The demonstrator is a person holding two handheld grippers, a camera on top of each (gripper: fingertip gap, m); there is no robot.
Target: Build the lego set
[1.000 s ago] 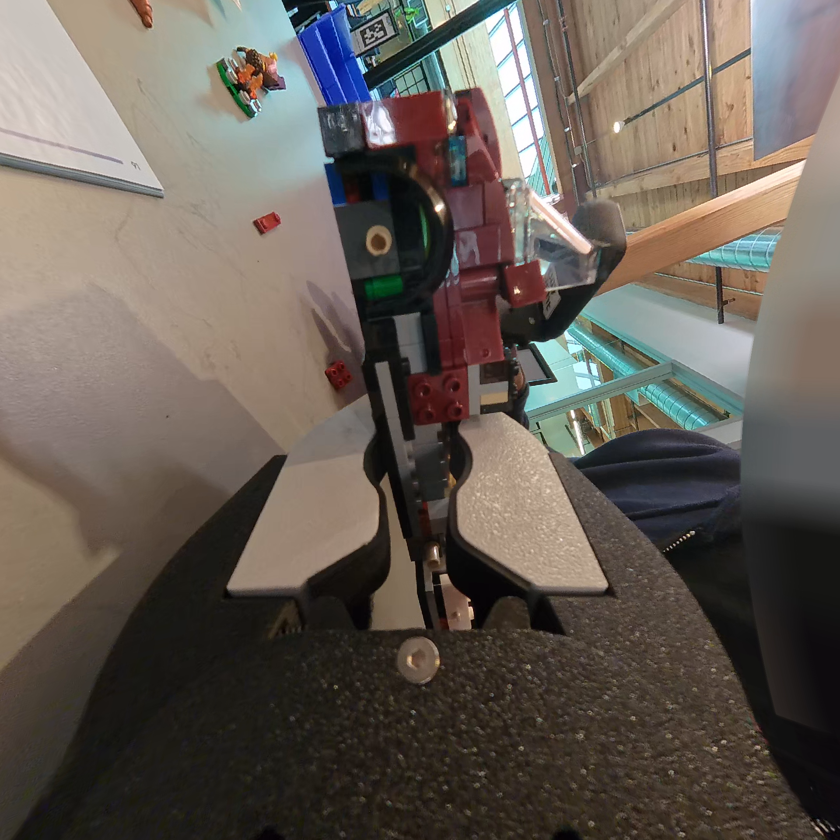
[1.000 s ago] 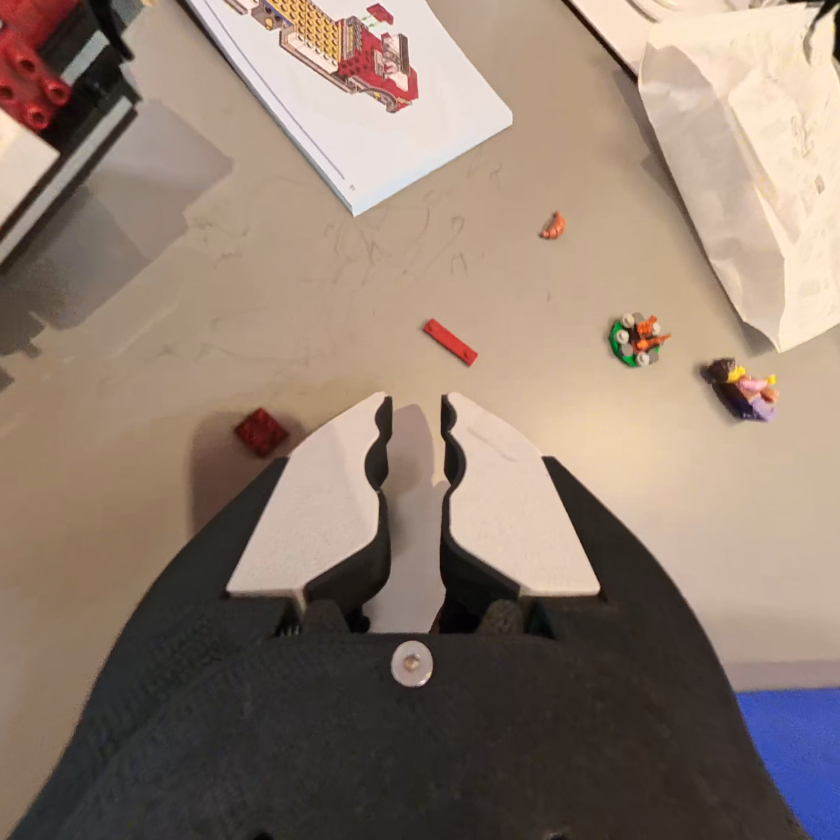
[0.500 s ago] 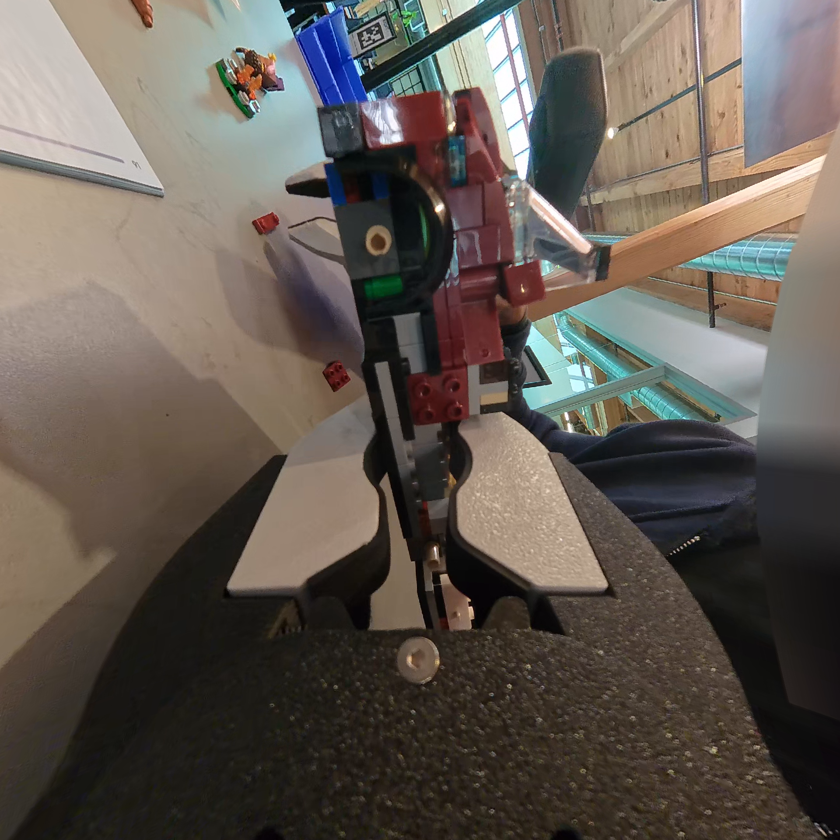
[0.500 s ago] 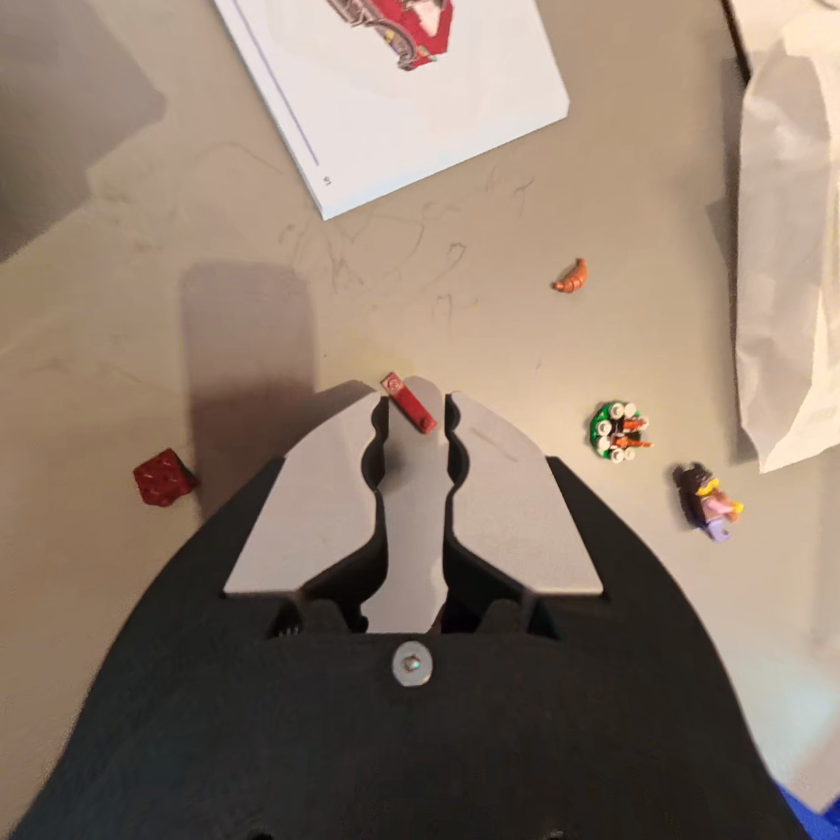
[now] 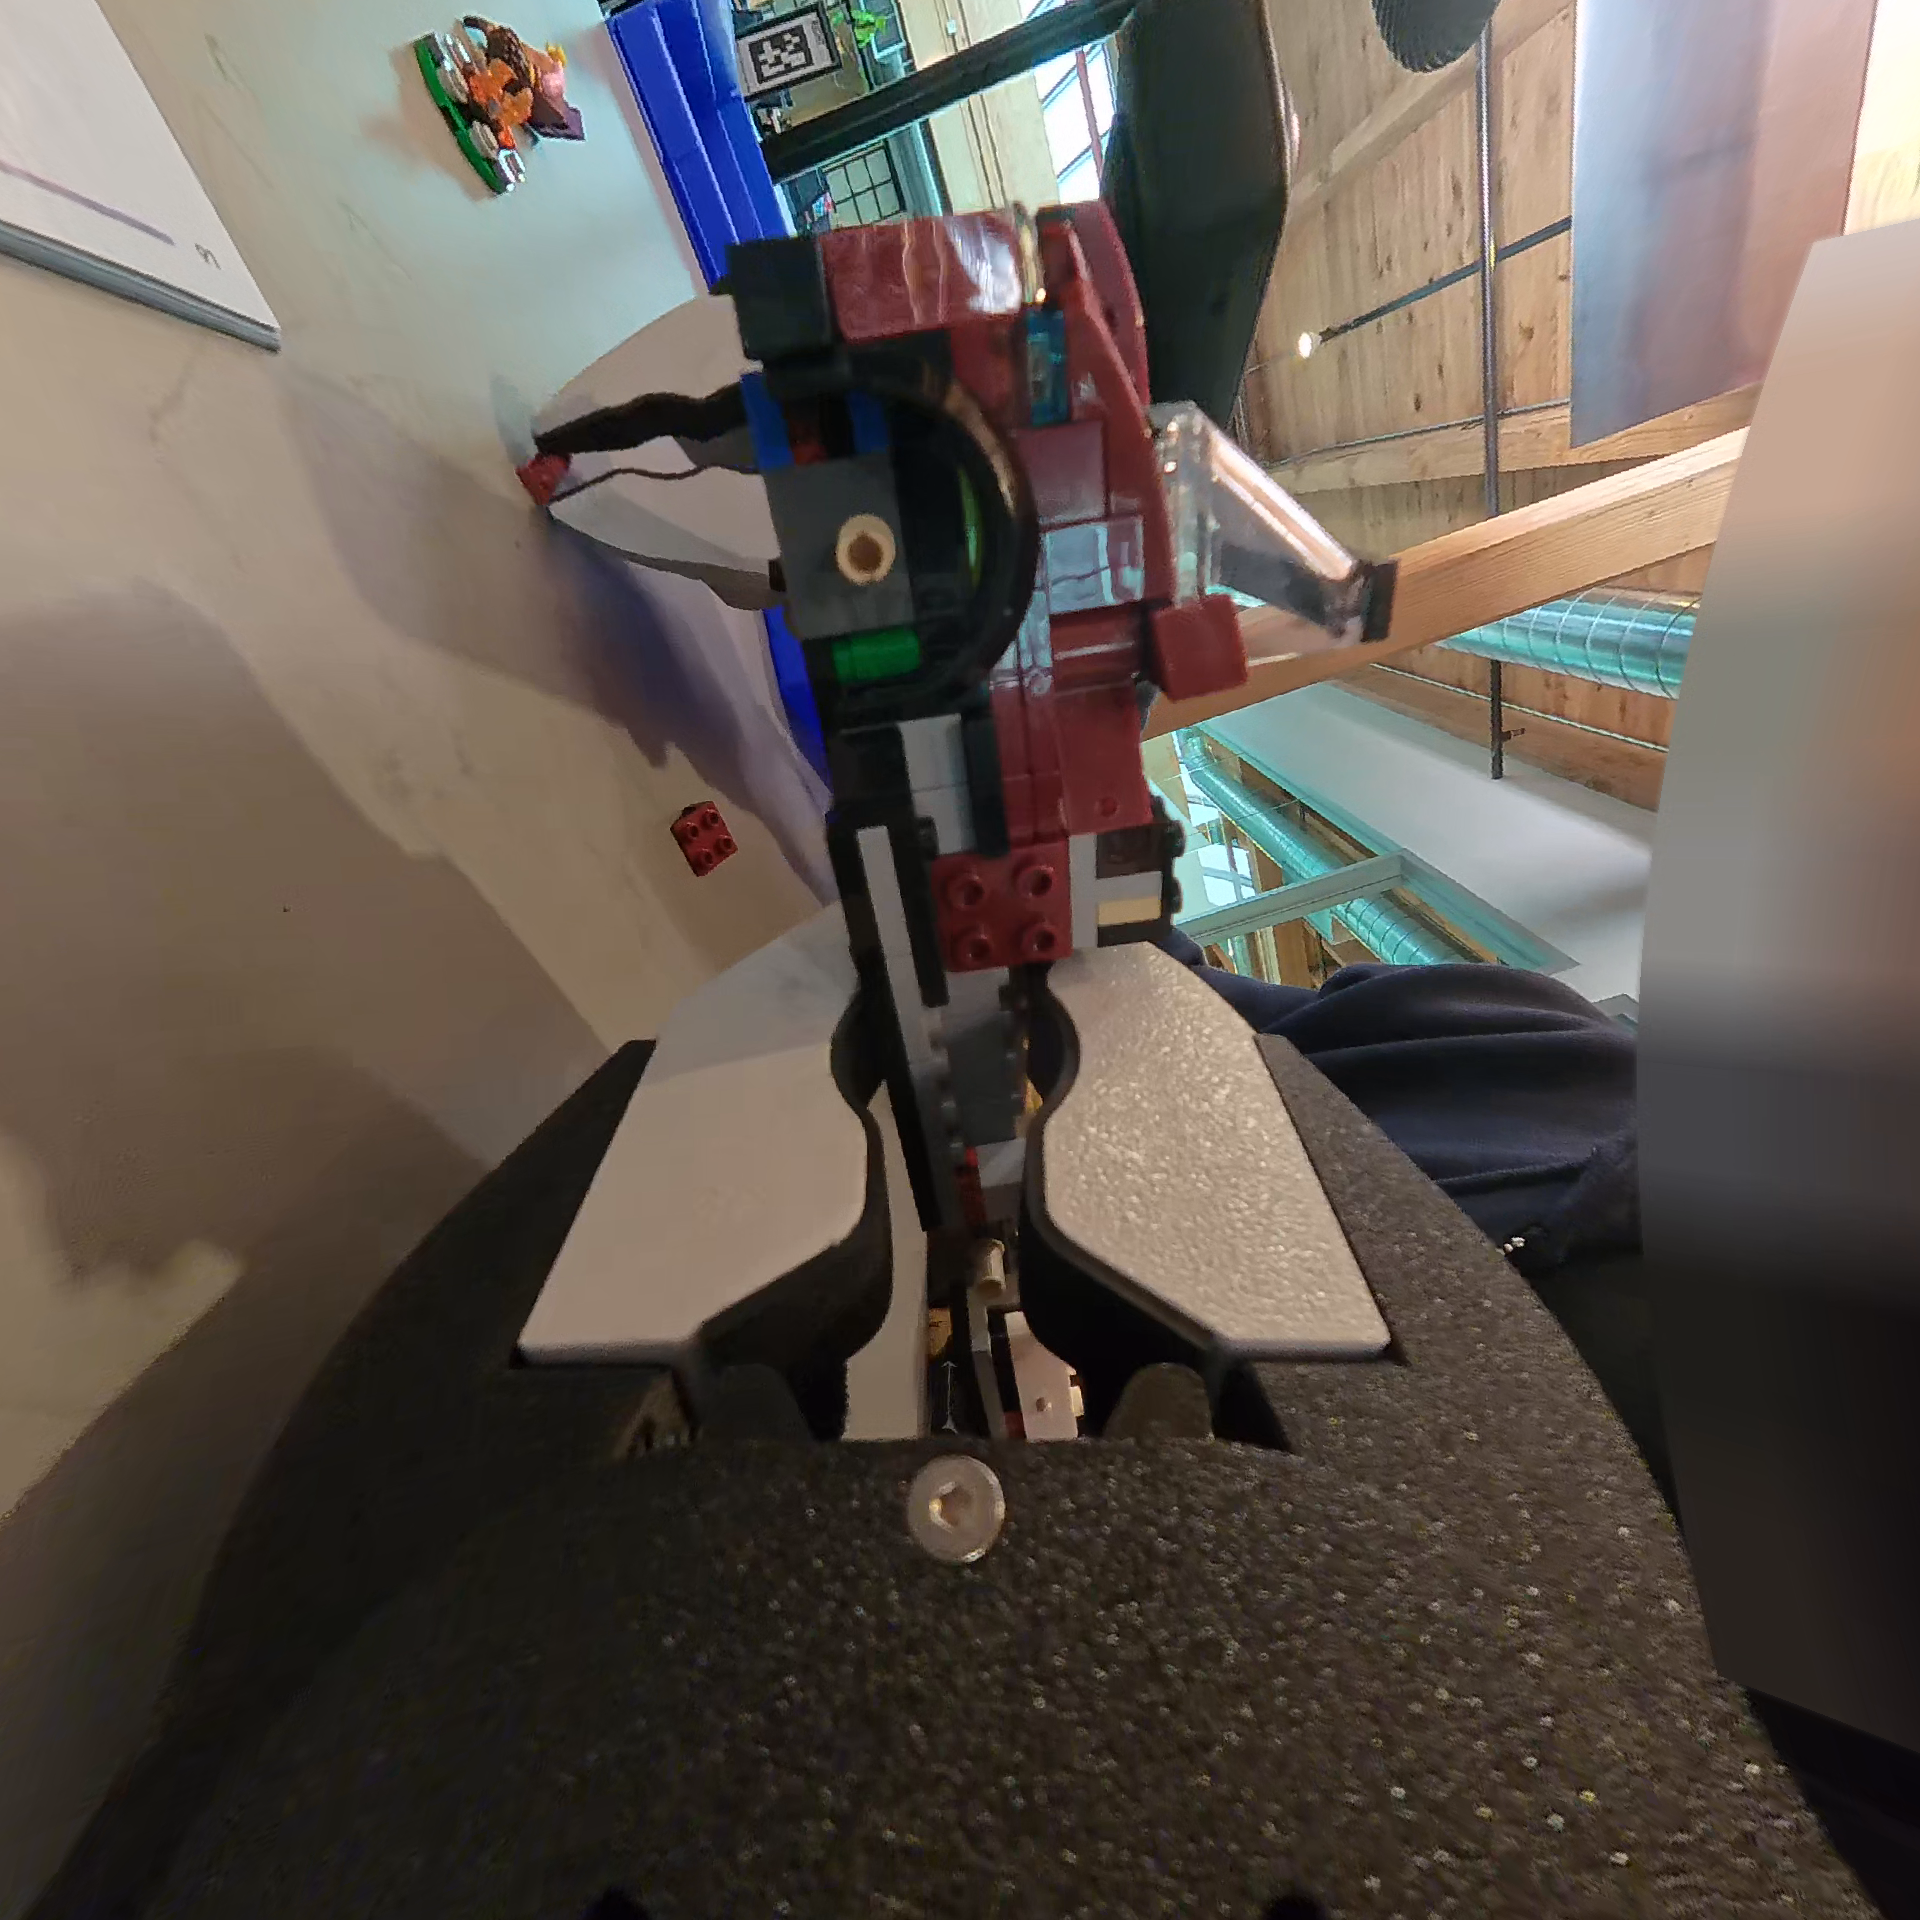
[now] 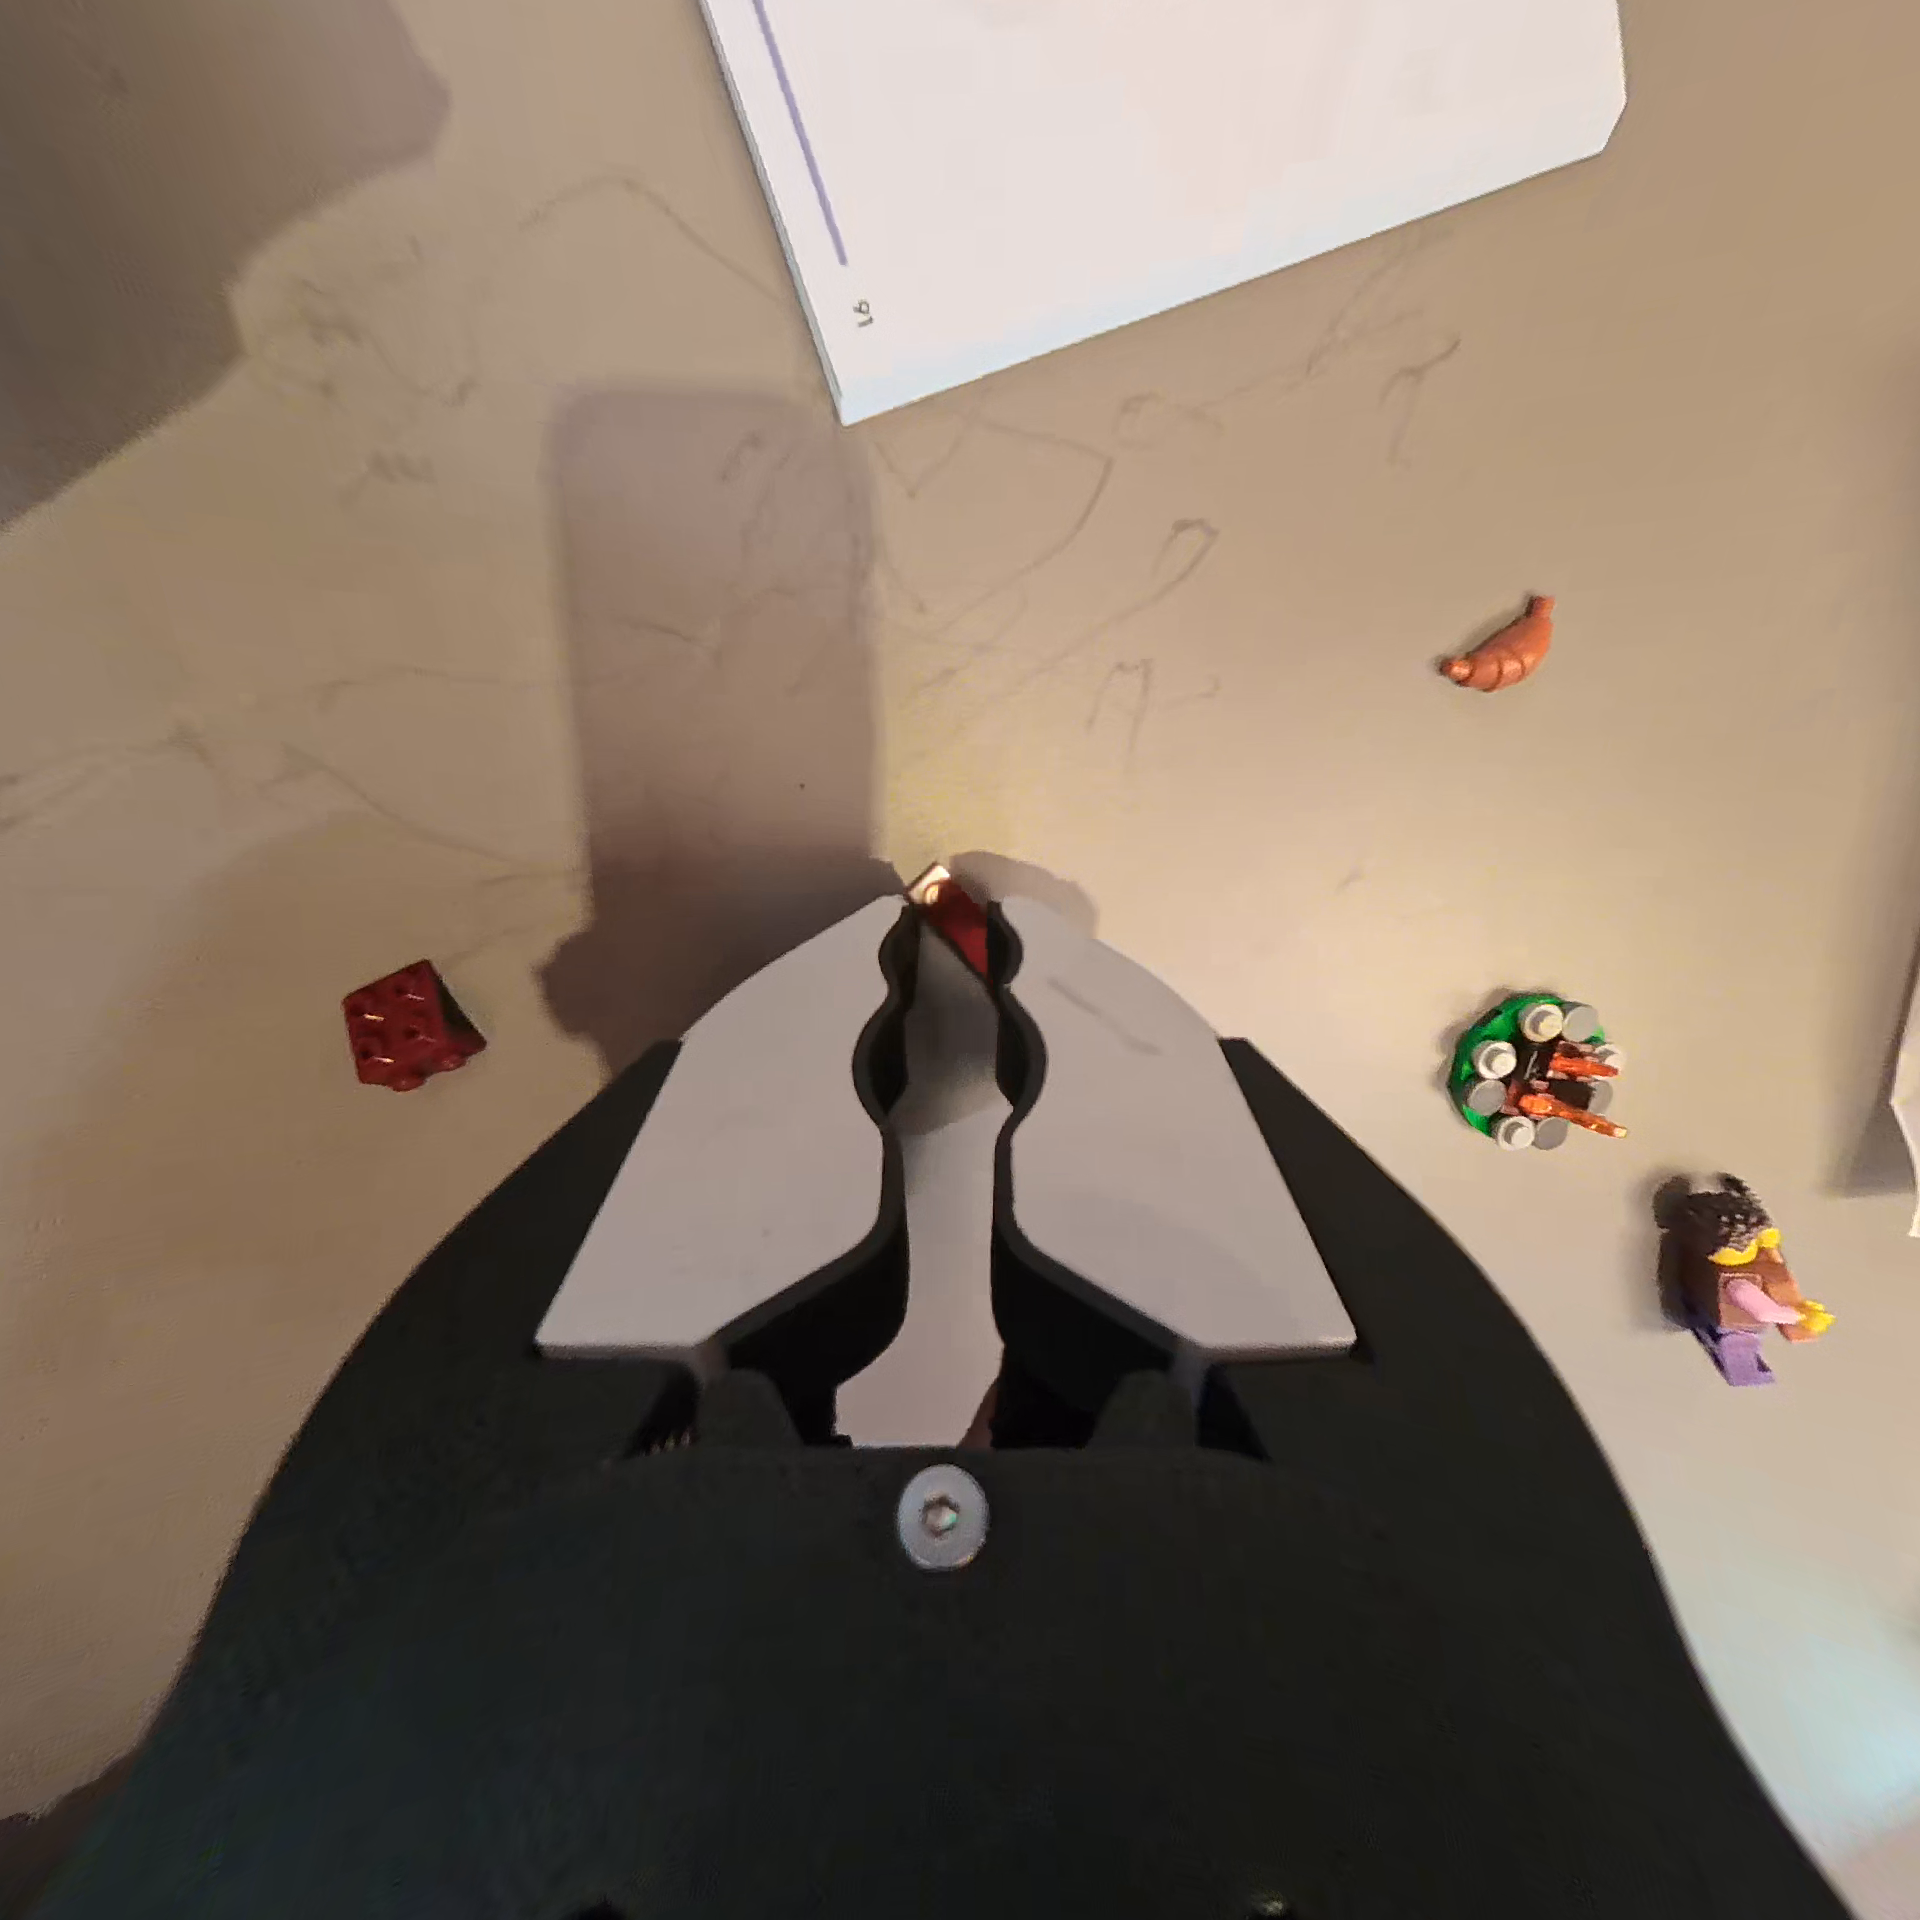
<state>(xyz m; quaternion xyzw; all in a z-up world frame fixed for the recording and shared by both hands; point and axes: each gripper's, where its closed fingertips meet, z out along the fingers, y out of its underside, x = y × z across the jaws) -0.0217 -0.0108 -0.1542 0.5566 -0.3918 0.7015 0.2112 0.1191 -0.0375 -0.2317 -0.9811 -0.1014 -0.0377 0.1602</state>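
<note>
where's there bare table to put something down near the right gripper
Widest bare table lies left of the right gripper, between the white booklet and the dark red cube brick. A smaller patch sits between booklet and croissant piece. The right is crowded: green round build, minifigure.

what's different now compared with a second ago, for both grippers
The right gripper came down over the flat red plate on the table and narrowed around it; its fingers now pinch the plate at the tips. The left gripper still holds the dark red brick model upright, unchanged. The red cube brick, croissant, green round piece and minifigure have not moved.
</note>
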